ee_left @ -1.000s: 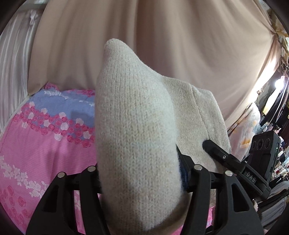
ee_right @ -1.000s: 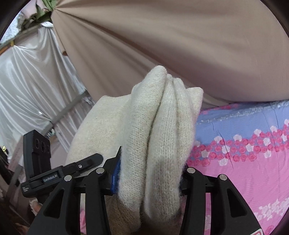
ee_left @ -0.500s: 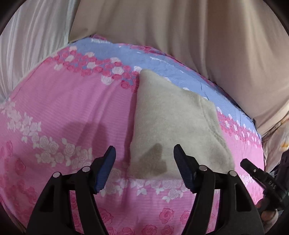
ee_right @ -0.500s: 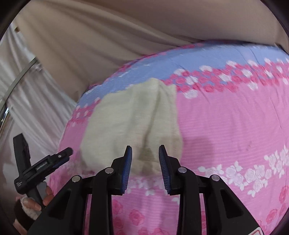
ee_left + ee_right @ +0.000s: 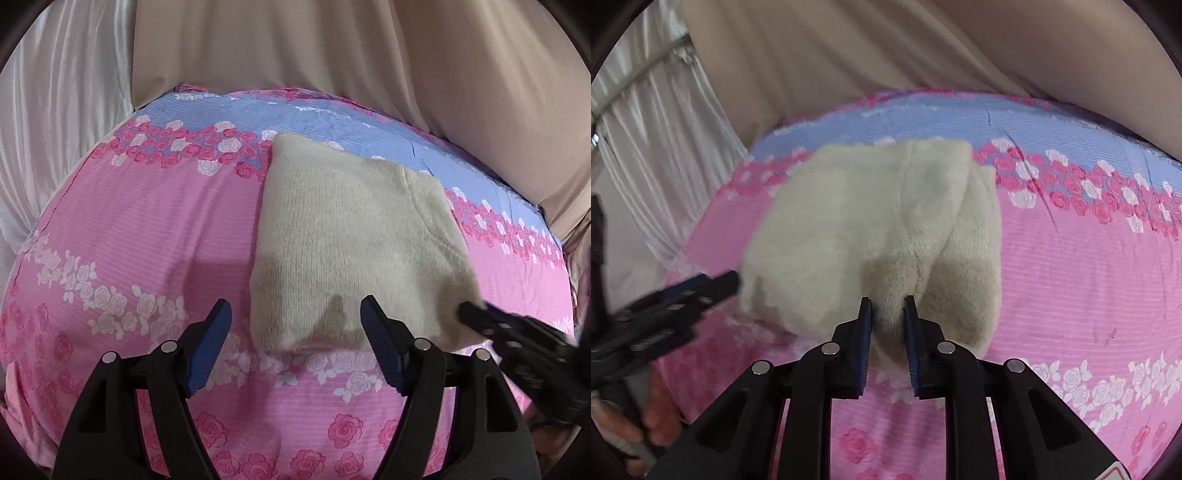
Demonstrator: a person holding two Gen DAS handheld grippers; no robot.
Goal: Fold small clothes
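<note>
Both wrist cams close, sharing garment [image 5: 354, 251] [image 5: 879, 229]

Cream knit garment [image 5: 354, 251]; pink-and-blue rose-print sheet [image 5: 147, 236]; beige curtain [image 5: 332, 48]; blue-padded black gripper [image 5: 888, 314].

The folded cream knit [image 5: 354, 251] hides the pink flowered bed cover [image 5: 147, 236] under it. In the left wrist view the right gripper [image 5: 517, 332] is a dark blur at the right edge, and its jaws cannot be made out there. In the right wrist view the left gripper [image 5: 676, 306] is blurred too and cut off by the left edge. The hand [image 5: 653, 417] holding it shows only in part. The near left edge of the knit looks smeared. The bed runs out of both pictures at the bottom.
</note>
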